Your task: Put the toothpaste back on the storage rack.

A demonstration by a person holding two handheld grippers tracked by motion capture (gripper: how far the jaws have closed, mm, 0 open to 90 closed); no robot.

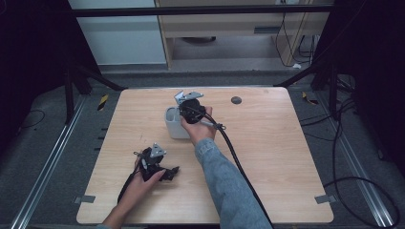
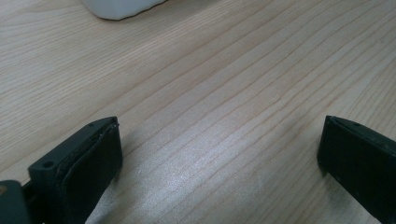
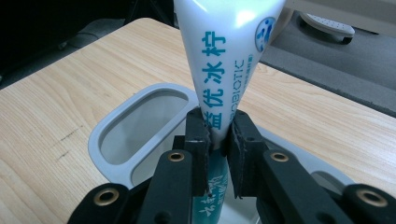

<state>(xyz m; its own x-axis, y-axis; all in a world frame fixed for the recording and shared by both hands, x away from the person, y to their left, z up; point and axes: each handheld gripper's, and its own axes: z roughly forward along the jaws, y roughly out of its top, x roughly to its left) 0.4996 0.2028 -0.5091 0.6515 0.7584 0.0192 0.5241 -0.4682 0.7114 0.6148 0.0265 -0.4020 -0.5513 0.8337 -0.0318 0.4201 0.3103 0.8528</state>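
The right gripper (image 3: 219,135) pinches a white soft plastic tube printed with teal lettering (image 3: 224,51); its two black jaws are pressed against the tube's narrow lower part, and the tube widens away from them toward twelve o'clock in the right gripper view. The tube's lower end sits inside a pale grey, rounded-rectangular plastic holder (image 3: 100,135) with an open top and separate openings, standing on the light wooden table (image 1: 267,157). In the high view the right gripper (image 1: 191,110) hangs over that holder (image 1: 171,125) near the table's middle, toward its far edge. The left gripper (image 1: 165,172) rests low at about seven o'clock from the holder, well apart from it. Its jaws are spread wide over bare wood, with nothing between them.
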